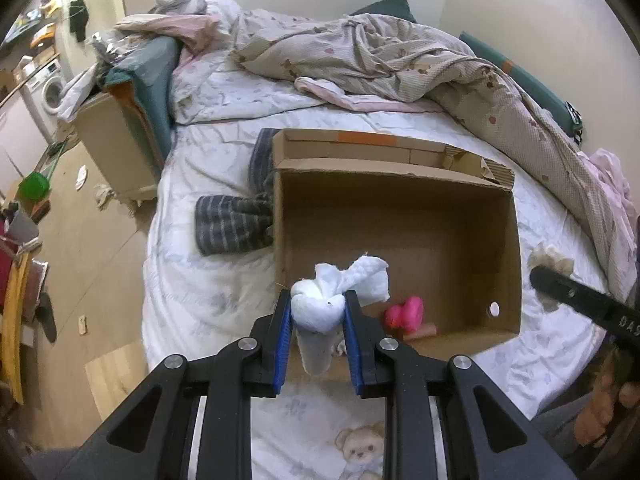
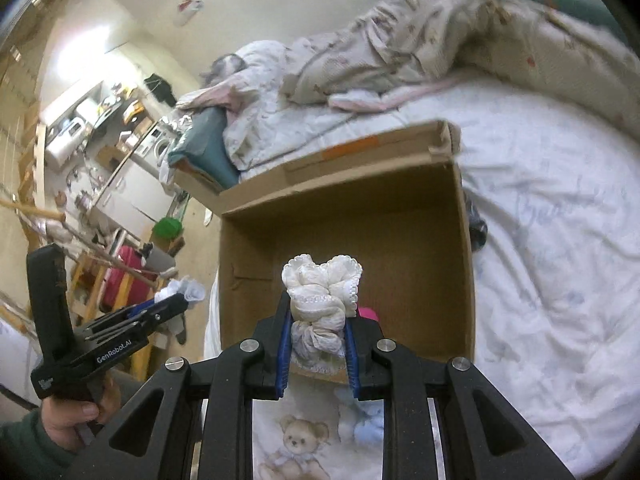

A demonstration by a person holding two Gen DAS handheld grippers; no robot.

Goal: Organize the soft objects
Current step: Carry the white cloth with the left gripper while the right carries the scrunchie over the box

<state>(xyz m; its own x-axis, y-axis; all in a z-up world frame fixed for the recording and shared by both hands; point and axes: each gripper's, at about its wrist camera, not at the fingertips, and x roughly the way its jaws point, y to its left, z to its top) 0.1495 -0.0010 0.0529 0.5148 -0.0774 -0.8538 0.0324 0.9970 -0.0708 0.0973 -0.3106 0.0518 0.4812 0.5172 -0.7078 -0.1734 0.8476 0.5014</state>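
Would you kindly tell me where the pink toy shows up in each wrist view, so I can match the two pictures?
Left wrist view: pink toy lies on the box floor near the front wall, right of the left gripper.
Right wrist view: only a pink sliver shows behind the cream cloth.
Shared landmark: the cardboard box.

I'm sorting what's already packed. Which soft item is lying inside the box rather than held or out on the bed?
The pink plush toy, lying on the cardboard box floor near the front wall. The white bundles are clamped in the claws; the striped cloth lies outside.

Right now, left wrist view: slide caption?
Left hand-held gripper holds white sock over cardboard box on bed.
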